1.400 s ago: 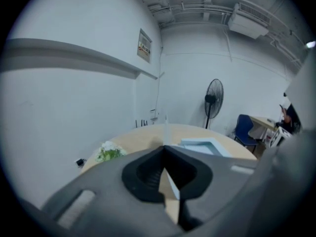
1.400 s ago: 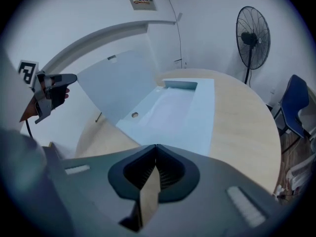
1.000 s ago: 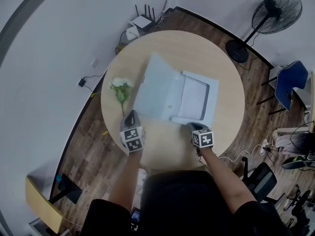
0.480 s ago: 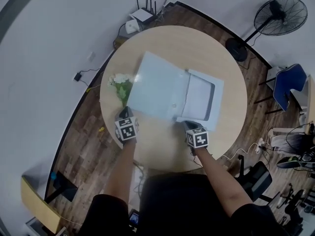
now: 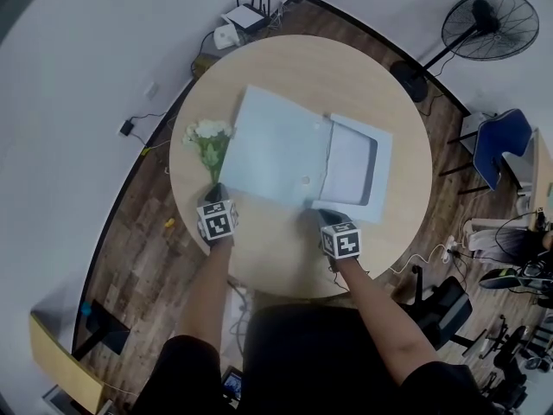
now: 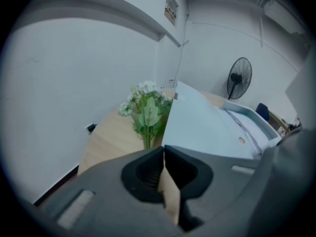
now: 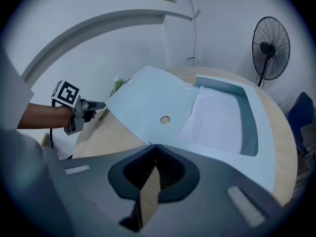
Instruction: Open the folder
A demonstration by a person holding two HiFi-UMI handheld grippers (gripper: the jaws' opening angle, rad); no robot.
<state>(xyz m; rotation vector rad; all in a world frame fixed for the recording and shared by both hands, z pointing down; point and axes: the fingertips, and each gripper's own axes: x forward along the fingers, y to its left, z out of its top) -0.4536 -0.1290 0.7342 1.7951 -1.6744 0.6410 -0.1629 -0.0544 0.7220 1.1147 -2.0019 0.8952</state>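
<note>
**Folder open on table; both tongs closed**

The table [image 5: 285, 262] is round and of pale wood. The folder [image 5: 367, 193], pale blue, lies at its middle and stands open. Its flap [image 5: 272, 150] is thrown over to the left. In the right gripper view the flap's near corner sits slightly off the wood, with shadow beneath. The right half forms a shallow tray holding white paper [image 5: 350, 164]. A round stud shows on the flap near the fold.

The left gripper [image 5: 216, 188] has its jaws together. Their tips meet at the flap's near left corner and, as far as the views show, nip that corner. The flowers [image 5: 207, 141] lie just beside it, at the table's left edge, next to the flap.

The right gripper [image 5: 321, 214] has its jaws together with nothing between them. Its tips are at the folder's near edge, close to the fold. Whether they press on it cannot be told.

A fan [image 5: 484, 24] and a blue chair [image 5: 499, 145] stand on the floor, well apart from the table.
</note>
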